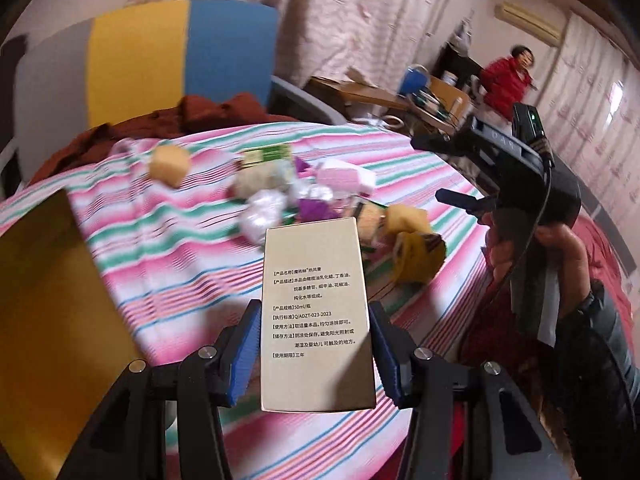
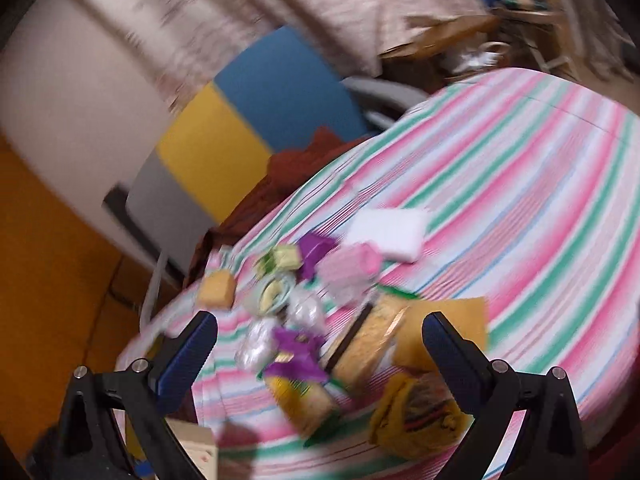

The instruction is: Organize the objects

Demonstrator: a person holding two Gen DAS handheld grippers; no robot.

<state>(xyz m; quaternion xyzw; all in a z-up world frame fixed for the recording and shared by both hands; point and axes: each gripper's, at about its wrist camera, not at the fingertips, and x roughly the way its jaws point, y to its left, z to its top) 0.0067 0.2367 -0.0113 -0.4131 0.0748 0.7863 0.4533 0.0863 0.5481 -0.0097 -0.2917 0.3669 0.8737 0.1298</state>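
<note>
My left gripper (image 1: 312, 320) is shut on a tall beige carton (image 1: 316, 308) printed with black text, held upright above the striped tablecloth (image 1: 168, 264). Beyond the carton lies a blurred heap of small objects (image 1: 296, 196): yellow sponges, purple wrappers, a pink and white box, clear packets. In the right wrist view my right gripper (image 2: 320, 336) is open above the same heap (image 2: 304, 320), its blue-padded fingers wide apart with nothing between them. The right gripper (image 1: 460, 200) also shows at the right of the left wrist view, held by a hand.
A yellow bag (image 1: 416, 256) lies at the near side of the heap. An orange-yellow box wall (image 1: 52, 320) stands at the left. A yellow and blue chair back (image 1: 180, 60) with a brown cloth (image 1: 168, 120) is behind the table. A person in red (image 1: 508, 80) stands far back.
</note>
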